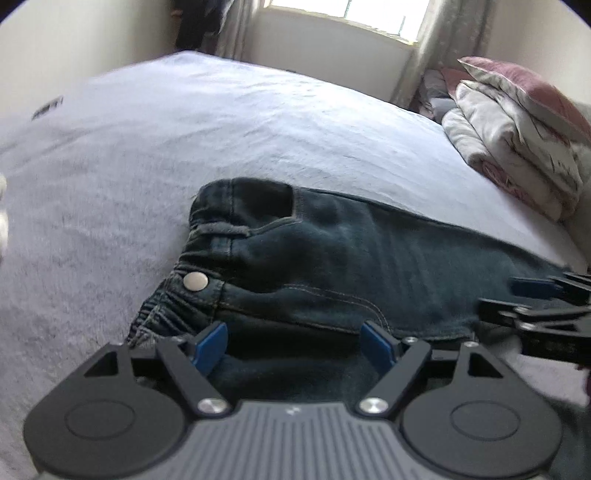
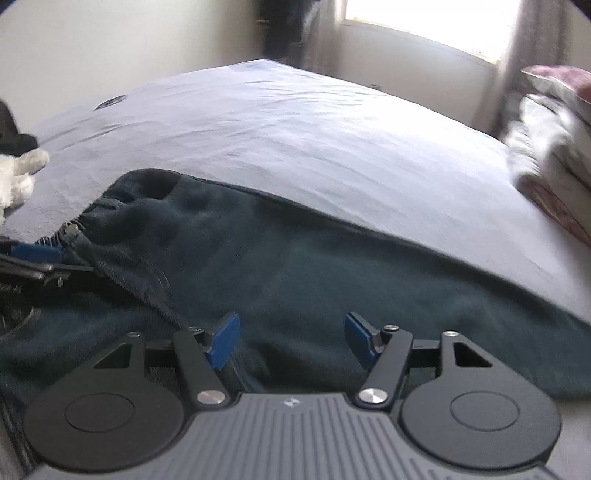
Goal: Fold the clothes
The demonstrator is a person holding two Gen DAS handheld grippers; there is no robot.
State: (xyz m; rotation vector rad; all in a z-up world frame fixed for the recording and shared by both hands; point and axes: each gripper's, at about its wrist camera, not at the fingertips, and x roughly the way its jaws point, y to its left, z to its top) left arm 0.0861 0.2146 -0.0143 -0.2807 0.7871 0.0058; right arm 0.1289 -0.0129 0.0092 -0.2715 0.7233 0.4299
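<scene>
A pair of dark blue jeans (image 1: 332,258) lies flat on the pale grey bed sheet (image 1: 221,122), its elastic waistband and silver snap button (image 1: 195,281) toward the left. My left gripper (image 1: 293,343) hovers just over the waist end, open, with only denim below its blue pads. My right gripper (image 2: 291,339) is open over the jeans (image 2: 314,266) further along the legs, gripping nothing. Each gripper shows at the edge of the other's view: the right gripper (image 1: 517,299) on the right, the left gripper (image 2: 40,264) on the left by the waistband.
A stack of folded bedding and a pink pillow (image 1: 517,140) sits at the bed's right edge. A white fluffy thing (image 2: 18,173) lies at the left. A small dark mark (image 1: 48,107) shows on the sheet far left. A bright window (image 1: 351,14) is behind the bed.
</scene>
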